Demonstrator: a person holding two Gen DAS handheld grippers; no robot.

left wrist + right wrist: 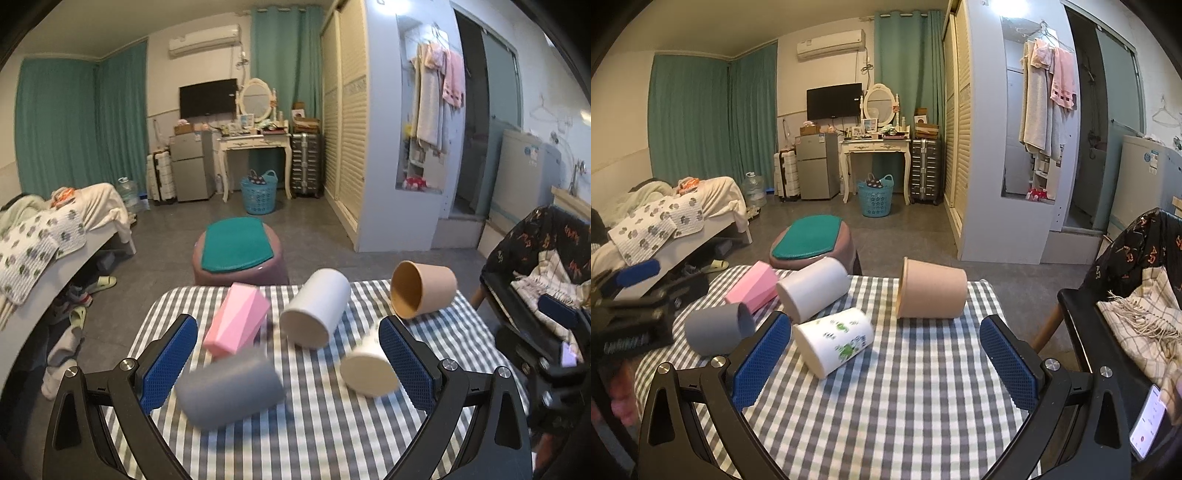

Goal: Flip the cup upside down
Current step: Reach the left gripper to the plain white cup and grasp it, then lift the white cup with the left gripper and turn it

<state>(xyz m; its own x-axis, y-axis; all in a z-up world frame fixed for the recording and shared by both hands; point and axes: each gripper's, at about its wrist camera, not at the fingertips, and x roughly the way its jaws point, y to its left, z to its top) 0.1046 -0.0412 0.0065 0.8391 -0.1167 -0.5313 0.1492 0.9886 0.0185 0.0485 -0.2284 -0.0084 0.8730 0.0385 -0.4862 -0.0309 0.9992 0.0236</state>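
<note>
Several cups lie on their sides on the checked tablecloth [332, 424] [923, 406]: a grey cup [229, 387] [716, 328], a pink faceted cup [238, 319] [753, 286], a plain white cup [314, 306] [812, 288], a white cup with green prints [369, 369] [834, 339] and a tan cup [424, 290] [932, 290]. My left gripper [288, 365] is open and empty, with the grey cup between its fingers. My right gripper [886, 360] is open and empty above the cloth, just right of the printed cup.
A round stool with a green mat [238, 251] [809, 240] stands past the table's far edge. A chair with draped cloth [546, 266] [1137, 295] is at the right. A bed [55, 236] is at the left. A phone [1148, 421] shows at the lower right.
</note>
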